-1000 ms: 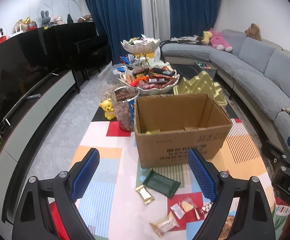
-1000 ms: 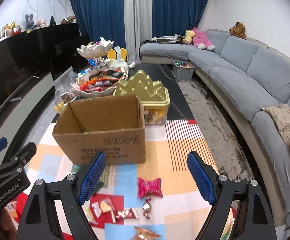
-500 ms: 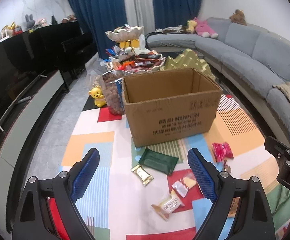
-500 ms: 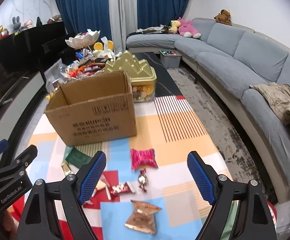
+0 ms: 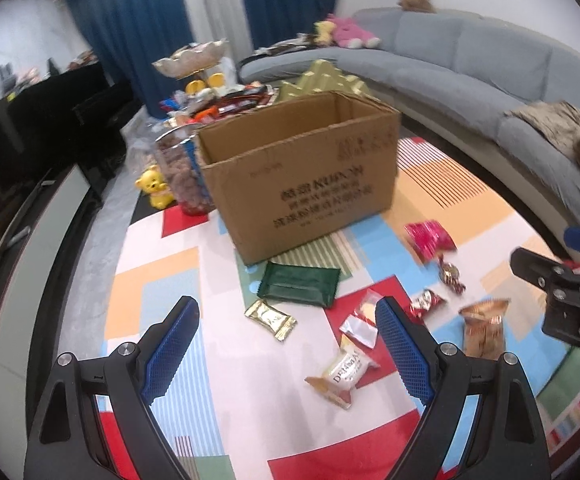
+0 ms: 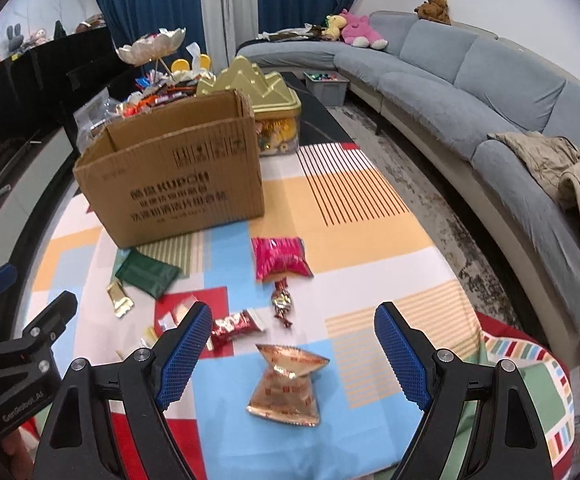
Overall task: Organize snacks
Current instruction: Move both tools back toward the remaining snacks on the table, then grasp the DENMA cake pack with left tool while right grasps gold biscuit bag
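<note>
Both wide-open, empty: the right hand-held gripper (image 6: 293,350) should be straddling the copper packet (image 6: 287,384), the left hand-held gripper (image 5: 285,344) the white packet (image 5: 344,372), before boxing (image 5: 302,168).

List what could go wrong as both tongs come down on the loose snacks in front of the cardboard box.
The left tongs and right tongs hang close together and might collide over the same wrappers. The red candy and twisted candy lie close together, so one bite might catch both. The flat green packet may slip from the pads.
</note>
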A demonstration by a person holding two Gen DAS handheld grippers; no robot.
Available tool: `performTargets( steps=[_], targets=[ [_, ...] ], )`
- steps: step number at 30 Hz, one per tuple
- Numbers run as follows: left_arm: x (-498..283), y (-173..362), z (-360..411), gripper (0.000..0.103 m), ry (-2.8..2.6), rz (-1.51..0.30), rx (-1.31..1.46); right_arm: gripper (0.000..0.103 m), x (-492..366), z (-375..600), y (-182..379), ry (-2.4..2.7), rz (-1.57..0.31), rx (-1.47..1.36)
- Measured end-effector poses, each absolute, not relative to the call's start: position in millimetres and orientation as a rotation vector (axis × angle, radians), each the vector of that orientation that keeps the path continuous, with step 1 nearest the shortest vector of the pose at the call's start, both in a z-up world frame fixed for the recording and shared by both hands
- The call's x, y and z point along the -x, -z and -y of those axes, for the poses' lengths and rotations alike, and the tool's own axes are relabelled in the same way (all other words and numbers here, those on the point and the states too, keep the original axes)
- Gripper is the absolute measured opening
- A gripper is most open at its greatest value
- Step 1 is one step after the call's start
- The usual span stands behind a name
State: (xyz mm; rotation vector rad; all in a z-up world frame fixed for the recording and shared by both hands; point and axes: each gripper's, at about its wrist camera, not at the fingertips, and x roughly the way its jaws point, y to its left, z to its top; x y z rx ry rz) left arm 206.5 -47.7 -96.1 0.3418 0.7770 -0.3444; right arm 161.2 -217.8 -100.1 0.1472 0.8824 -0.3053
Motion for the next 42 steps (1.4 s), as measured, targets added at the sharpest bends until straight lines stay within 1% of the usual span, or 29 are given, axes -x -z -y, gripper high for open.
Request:
performTargets(
  steps=[9, 23, 33, 38, 42],
  targets=[
    [-204.8, 120.5, 56.3, 0.09, 0.441, -0.819, -0.425, 0.084, -159.4, 216.3, 127.4, 0.307, -0.967, -0.191],
    [-209.0, 165.6, 60.0, 0.09, 0.517, -0.913, -0.46, 0.084, -164.6, 213.2, 161.5, 0.306, -1.064, -0.181],
    [-216.4, 190.4, 66.8, 0.087, 0.536, -0.968, -0.465, 0.084, -171.8, 217.8, 186.5, 0.311, -1.131, -0.199],
    [-218.0, 202.2, 70.5, 0.08, 0.539, -0.995, -0.45, 0.084, -175.4, 223.1, 200.9, 0.308, -1.167, -0.23],
    [-217.4, 211.1, 73.0, 0.07, 0.544, -1.014, -0.446, 0.084, -178.0, 226.0, 208.4, 0.305, -1.18, -0.247]
  ],
)
